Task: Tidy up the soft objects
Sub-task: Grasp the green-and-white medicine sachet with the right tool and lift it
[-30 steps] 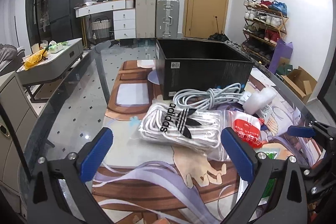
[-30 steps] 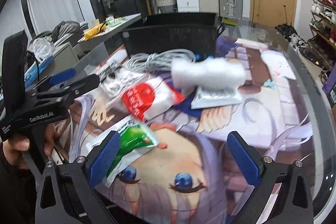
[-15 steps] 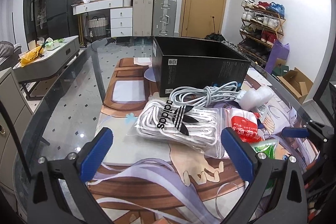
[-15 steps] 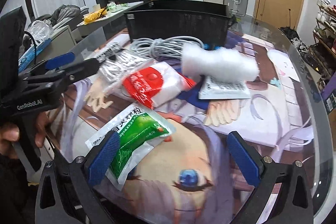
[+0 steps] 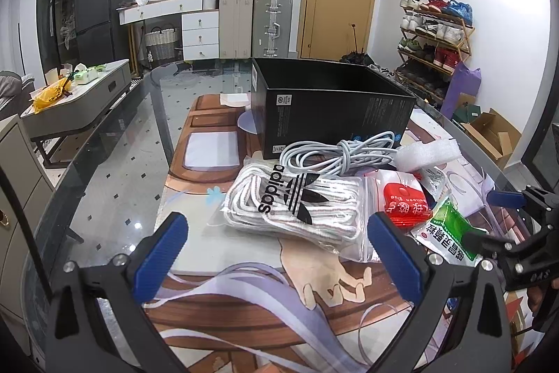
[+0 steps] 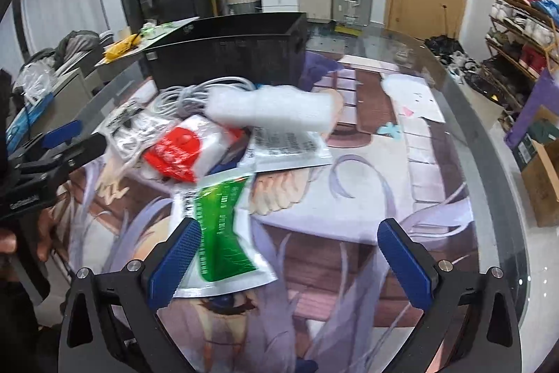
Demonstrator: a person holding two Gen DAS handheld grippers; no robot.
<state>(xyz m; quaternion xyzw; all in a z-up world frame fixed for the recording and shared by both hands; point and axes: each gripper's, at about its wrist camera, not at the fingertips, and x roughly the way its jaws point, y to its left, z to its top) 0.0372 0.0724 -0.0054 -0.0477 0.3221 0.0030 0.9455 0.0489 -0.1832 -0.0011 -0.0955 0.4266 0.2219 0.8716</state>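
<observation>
A clear bag of white laces with a black adidas logo (image 5: 293, 203) lies just beyond my open left gripper (image 5: 279, 250). Behind it are a coiled grey cable (image 5: 340, 152), a white foam piece (image 5: 428, 154), a red-and-white pouch (image 5: 405, 201) and a green sachet (image 5: 449, 231). A black open box (image 5: 332, 105) stands at the back. In the right wrist view my open right gripper (image 6: 290, 259) hovers low over the mat, its left finger beside the green sachet (image 6: 220, 233); the red pouch (image 6: 181, 151), foam (image 6: 272, 109), a white printed packet (image 6: 286, 147) and the box (image 6: 227, 58) lie beyond.
The pile sits on a printed mat (image 5: 216, 250) over a round glass table (image 5: 104, 170). The left gripper's body and a hand (image 6: 31, 163) show at the left of the right wrist view. Suitcases, drawers, a shoe rack (image 5: 436, 37) and a door line the room.
Both views have pulled back slightly from the pile. My right gripper has swung right and moved in, so the green sachet now lies by its left finger. Both stay open.
</observation>
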